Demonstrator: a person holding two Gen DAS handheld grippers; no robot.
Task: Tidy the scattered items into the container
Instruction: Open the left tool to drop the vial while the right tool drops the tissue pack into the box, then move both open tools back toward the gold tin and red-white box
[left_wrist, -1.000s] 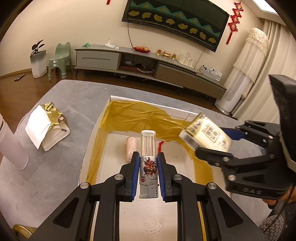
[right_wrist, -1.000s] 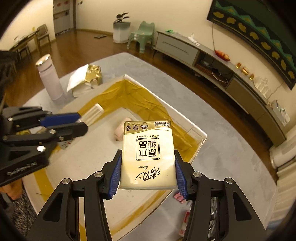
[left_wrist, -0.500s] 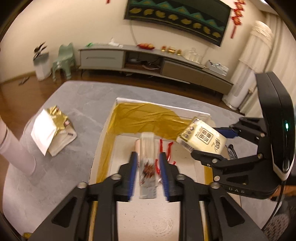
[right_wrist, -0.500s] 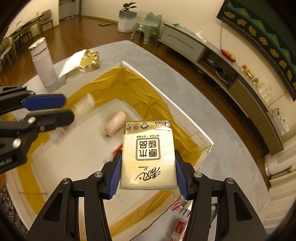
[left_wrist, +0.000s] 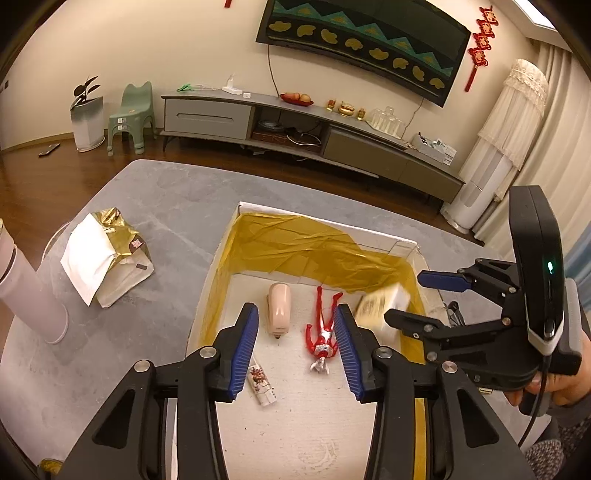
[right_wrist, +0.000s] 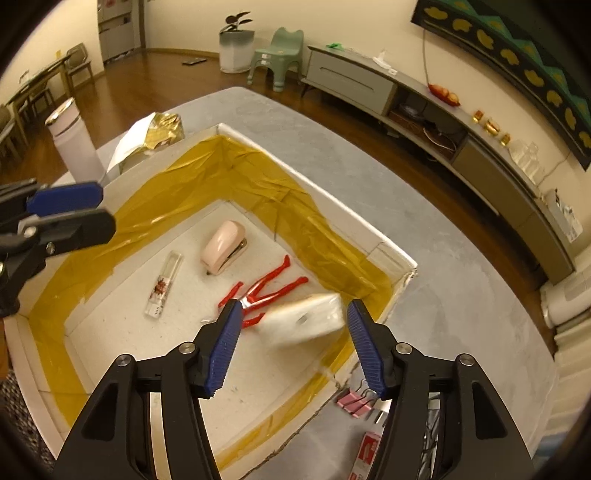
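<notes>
Looking from the left wrist, the left gripper (left_wrist: 294, 341) hangs over the box (left_wrist: 325, 218), jaws apart and empty; the clear tube (left_wrist: 261, 380) lies on the box floor; from the right wrist, the right gripper (right_wrist: 293, 341) is also spread, the blurred tissue pack (right_wrist: 304, 322) apparently dropping beside the red figure (right_wrist: 264, 290); I'd lift both grippers straight up, clear of the walls, before reaching for the pink clip (right_wrist: 351, 399) outside.

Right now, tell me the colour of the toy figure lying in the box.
Red with silver, clearest in the left wrist view: the toy figure.
</notes>
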